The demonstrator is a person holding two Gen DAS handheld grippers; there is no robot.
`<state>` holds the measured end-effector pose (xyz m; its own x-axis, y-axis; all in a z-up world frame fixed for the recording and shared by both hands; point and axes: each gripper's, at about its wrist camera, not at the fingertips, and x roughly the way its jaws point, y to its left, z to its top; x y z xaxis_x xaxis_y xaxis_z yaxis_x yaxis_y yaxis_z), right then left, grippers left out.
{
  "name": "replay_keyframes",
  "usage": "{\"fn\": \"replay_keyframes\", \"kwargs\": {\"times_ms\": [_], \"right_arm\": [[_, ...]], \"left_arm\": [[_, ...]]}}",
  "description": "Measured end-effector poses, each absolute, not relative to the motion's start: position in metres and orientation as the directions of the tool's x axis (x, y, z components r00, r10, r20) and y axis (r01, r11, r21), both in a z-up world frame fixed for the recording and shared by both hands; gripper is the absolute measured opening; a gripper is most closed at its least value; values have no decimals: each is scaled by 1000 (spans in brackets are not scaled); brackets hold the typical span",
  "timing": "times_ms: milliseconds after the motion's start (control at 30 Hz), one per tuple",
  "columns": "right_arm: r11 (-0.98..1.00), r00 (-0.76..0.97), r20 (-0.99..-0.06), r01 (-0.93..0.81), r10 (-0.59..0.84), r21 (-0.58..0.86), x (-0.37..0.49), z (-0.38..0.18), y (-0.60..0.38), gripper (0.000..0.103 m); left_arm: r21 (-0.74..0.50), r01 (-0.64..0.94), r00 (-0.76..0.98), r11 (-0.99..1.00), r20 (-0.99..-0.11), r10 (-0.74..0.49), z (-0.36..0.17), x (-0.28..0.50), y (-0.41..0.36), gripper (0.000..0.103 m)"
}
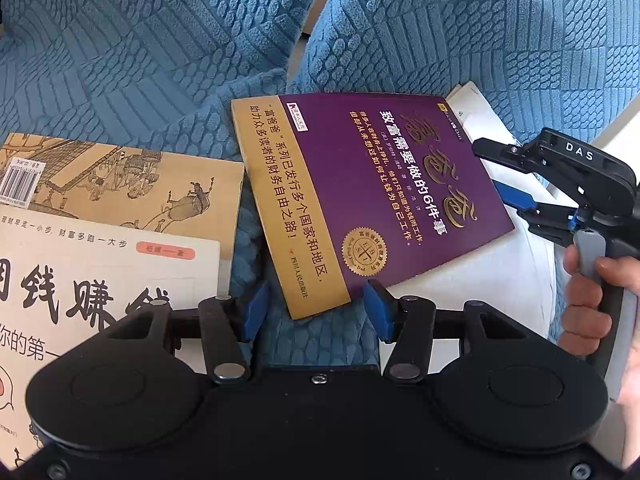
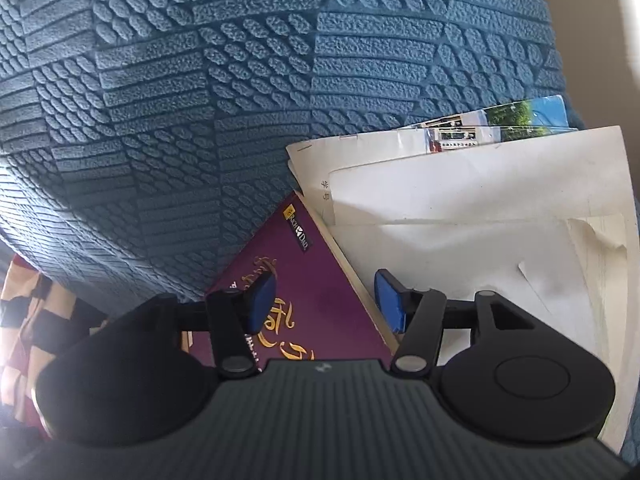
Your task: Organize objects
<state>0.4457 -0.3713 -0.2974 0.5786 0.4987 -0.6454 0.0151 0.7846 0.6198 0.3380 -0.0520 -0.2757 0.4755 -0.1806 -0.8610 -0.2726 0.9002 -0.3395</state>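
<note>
A purple book (image 1: 384, 184) with a gold band lies on a blue sofa seat, partly over white papers (image 1: 460, 280). My left gripper (image 1: 316, 312) is open. The book's near gold corner lies between its blue pads (image 1: 254, 314) without touching either. My right gripper (image 1: 502, 176) stands at the book's right edge, held by a hand (image 1: 586, 296). In the right wrist view this gripper (image 2: 325, 302) is open. One of its pads (image 2: 260, 300) hovers over the purple book (image 2: 320, 292), the other beyond the book's page edge.
A tan illustrated book (image 1: 120, 184) and a white book with large black characters (image 1: 100, 280) lie overlapped at the left. White papers and a photo brochure (image 2: 480, 184) lean by the blue sofa back (image 2: 200, 100). A checked cloth (image 2: 24, 300) shows at far left.
</note>
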Motion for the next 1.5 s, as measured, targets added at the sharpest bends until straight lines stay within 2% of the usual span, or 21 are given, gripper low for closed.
{"fn": "replay_keyframes", "kwargs": {"times_ms": [267,400,567,667,833,933,1000,1167,1267,1367,1500], "right_arm": [[726,548,-608,3,574,688,453,-299,-380,61],[552,570,-477,47,670,832,447,-303,-409,61],[470,582,-366,-30,726,882,438,-289,-415,61],[395,585,-298,-42,754,918,433,-287,-421,57],[350,585,-245,-73,773,934,429,-280,-422,47],[327,587,-219,-83,780,941,434,-281,-415,47],[329,587,-218,-88,779,940,434,-278,-414,47],[304,589,-193,-94,785,948,432,-275,-412,47],[298,589,-187,-97,786,950,433,-274,-410,47],[286,587,-175,-101,790,953,432,-273,-409,47],[261,575,-141,-131,806,956,431,-270,-408,47]], "left_arm": [[-345,-278,475,897,-861,-183,-276,340,-52,51],[-341,-279,474,898,-862,-180,-277,344,-53,53],[-364,-278,480,889,-854,-199,-281,343,-50,53],[-397,-284,486,873,-845,-226,-281,344,-45,55],[-396,-253,500,883,-835,-231,-277,342,-43,60],[-350,-223,508,910,-838,-198,-267,338,-47,65],[-311,-191,521,931,-836,-172,-257,334,-54,73],[-198,-18,597,980,-789,-148,-232,319,-89,78],[-109,55,644,993,-756,-119,-222,314,-116,85],[5,144,687,990,-720,-96,-219,318,-152,86],[110,173,723,979,-689,-50,-229,333,-183,86]]}}
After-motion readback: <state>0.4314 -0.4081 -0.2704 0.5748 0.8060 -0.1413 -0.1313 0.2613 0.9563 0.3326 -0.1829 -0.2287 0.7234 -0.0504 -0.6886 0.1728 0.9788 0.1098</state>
